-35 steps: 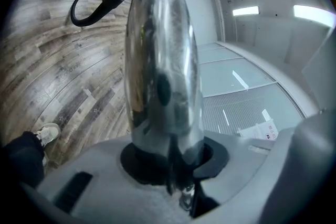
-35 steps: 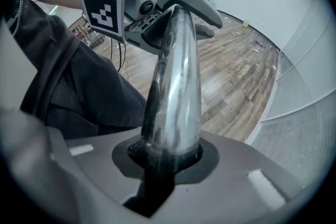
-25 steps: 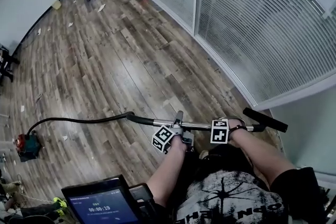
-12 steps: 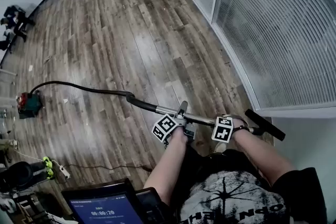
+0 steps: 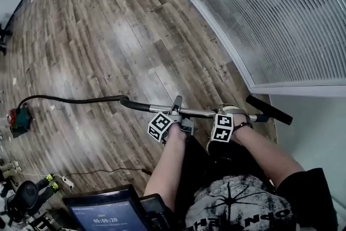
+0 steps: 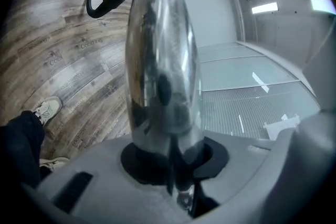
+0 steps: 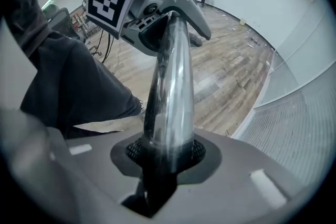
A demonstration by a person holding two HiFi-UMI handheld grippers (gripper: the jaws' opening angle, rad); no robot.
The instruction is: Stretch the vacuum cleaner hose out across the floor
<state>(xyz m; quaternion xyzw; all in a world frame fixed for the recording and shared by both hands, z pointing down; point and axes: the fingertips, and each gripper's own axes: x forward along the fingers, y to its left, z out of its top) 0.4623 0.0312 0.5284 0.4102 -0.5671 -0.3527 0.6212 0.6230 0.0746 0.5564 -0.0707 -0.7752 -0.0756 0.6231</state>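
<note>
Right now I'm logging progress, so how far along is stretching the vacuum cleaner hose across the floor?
Done: the black hose runs almost straight over the wooden floor from the vacuum cleaner to the metal wand. In hand: the left gripper and right gripper both have the metal wand between their jaws; the right's have just been opening slightly. Left: a bend of slack by the vacuum cleaner to pull out.
</note>
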